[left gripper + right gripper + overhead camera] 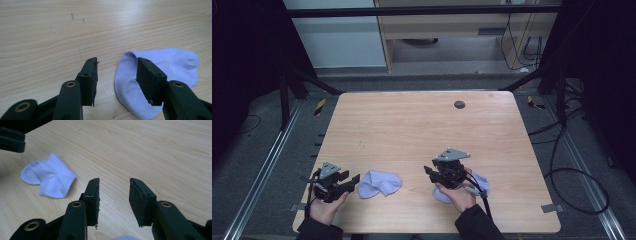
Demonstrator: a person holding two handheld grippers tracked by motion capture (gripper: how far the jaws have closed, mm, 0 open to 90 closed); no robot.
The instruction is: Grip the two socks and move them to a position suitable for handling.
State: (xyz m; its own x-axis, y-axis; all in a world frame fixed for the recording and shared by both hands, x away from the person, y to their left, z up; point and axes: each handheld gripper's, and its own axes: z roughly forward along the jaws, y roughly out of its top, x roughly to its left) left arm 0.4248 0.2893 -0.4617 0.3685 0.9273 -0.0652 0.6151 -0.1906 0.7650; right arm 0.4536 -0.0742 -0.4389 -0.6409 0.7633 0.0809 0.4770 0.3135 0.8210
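Left gripper (354,181), lower left of high view: jaws part open, nothing held, tips just beside pale purple sock (380,183) lying crumpled on table (412,130) at lower centre. Right gripper (430,172), lower right of centre: jaws part open, empty, above bare wood. Second sock (480,181) under right hand (457,195), partly hidden.

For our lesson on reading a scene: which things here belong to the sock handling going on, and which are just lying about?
Part of the job:
- left gripper, jaws open
- right gripper, jaws open
- folded sock lying between them
- second sock under the right hand

Just lying about:
- dark round disc at the table's far edge
- cables on the floor
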